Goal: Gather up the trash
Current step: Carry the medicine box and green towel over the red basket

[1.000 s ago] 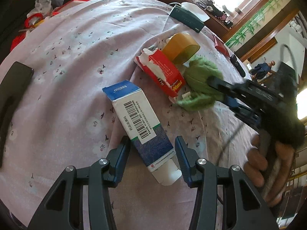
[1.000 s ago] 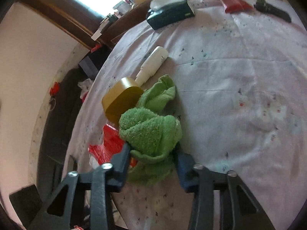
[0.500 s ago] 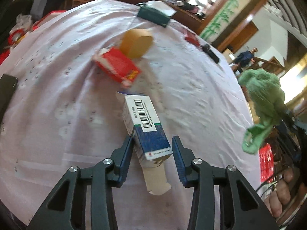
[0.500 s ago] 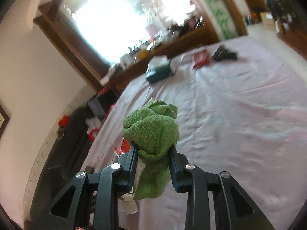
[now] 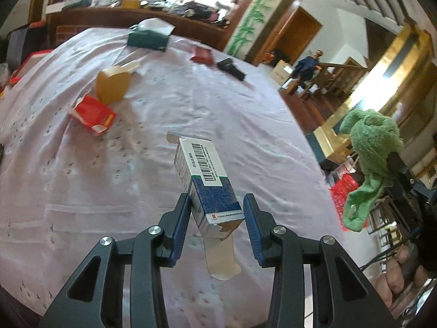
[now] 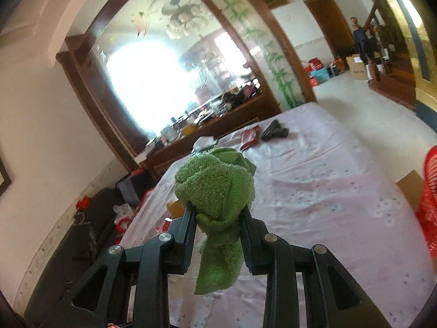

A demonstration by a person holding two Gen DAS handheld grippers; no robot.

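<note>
While the left gripper (image 5: 216, 218) clamps a carton (image 5: 205, 180), the right gripper (image 6: 218, 225) pinches a green cloth (image 6: 218, 188) — both above the bed (image 5: 109, 164).

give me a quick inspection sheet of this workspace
surface: table under a pale floral cloth, creased
job's things: blue and white carton and green towel lifted; red packet and tan box lying on the cloth
clutter: dark green box, red pouch, black object at the far side
grippers: left tool shut on the carton; right tool shut on the towel
cables: dark leads by the hand
surroundings: red basket, cluttered sideboard, person on the stairs
</note>
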